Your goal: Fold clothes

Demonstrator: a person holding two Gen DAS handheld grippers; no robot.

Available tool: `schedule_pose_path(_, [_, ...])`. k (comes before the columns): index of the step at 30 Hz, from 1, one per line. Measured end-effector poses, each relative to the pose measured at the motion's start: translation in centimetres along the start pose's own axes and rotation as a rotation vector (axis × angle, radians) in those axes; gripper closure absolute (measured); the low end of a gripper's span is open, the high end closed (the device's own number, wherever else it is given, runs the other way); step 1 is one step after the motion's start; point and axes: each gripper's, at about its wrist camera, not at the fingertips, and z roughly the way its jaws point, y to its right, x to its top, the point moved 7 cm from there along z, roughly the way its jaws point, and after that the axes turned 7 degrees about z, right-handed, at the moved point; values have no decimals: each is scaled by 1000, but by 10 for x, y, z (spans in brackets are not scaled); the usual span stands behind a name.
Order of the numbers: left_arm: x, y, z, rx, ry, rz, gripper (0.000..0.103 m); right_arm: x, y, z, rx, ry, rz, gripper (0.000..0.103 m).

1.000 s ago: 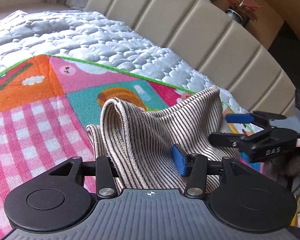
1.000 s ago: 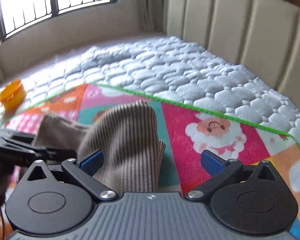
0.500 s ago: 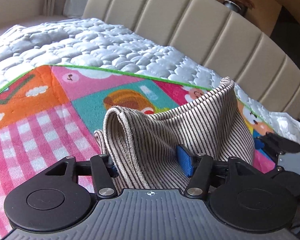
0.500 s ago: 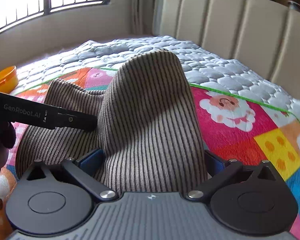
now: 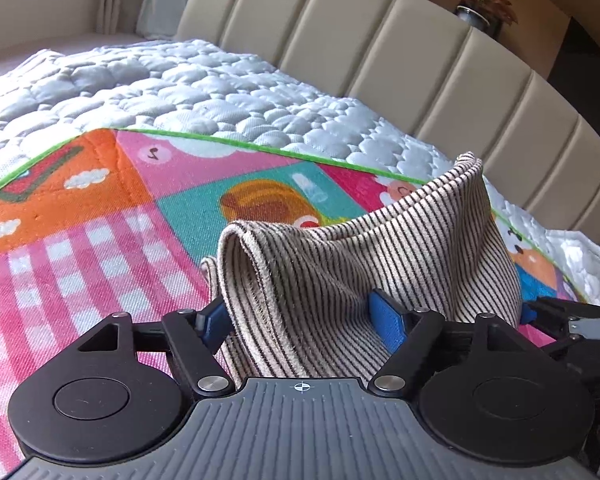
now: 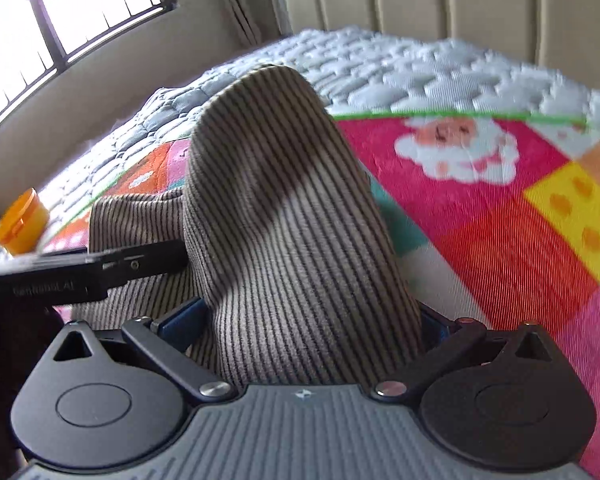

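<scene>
- Right now my left gripper (image 5: 300, 320) has its two blue-padded fingers (image 5: 386, 320) set against a bunched edge of the striped cloth (image 5: 340, 256), one pad on each side of the fold, so I am clamped on it.
- From the left wrist view, that cloth rises out of my grasp in a rolled lip on the left and climbs to a pointed peak on the right, lifted off the colourful play mat (image 5: 100, 232).
- On my other side, the right gripper (image 6: 312, 320) holds the same striped cloth (image 6: 284, 208); the fabric fills the whole gap between the blue pads, and it stands up as a tall hump straight ahead of the camera.
- Whether those right fingers press hard on the fabric I cannot tell for sure, but they sit against it on both sides and the cloth hangs from them.
- Seen from the right wrist, a black finger of my left gripper (image 6: 100, 268) reaches in from the left and touches the cloth's lower fold.
- Beneath it all lies the play mat (image 6: 500, 220), spread over a quilted white mattress (image 5: 180, 80) with a beige padded headboard (image 5: 420, 60) behind.
- An orange tub (image 6: 22, 222) sits on the mattress near the window (image 6: 60, 20), well apart from the cloth.
</scene>
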Motion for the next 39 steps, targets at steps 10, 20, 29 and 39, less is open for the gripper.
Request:
schedule_pose_path(10, [1, -1, -4, 15, 14, -13, 21, -43, 13, -25, 149, -137, 540, 1])
schedule_pose_path(20, [31, -11, -51, 51, 114, 31, 18, -6, 26, 3, 157, -67, 516, 36])
schedule_pose_path(29, [54, 10, 25, -105, -122, 298, 8, 55, 43, 25, 91, -25, 329, 36])
schedule_pose_path(39, [22, 15, 35, -182, -143, 88, 9, 73, 25, 45, 144, -168, 81, 10])
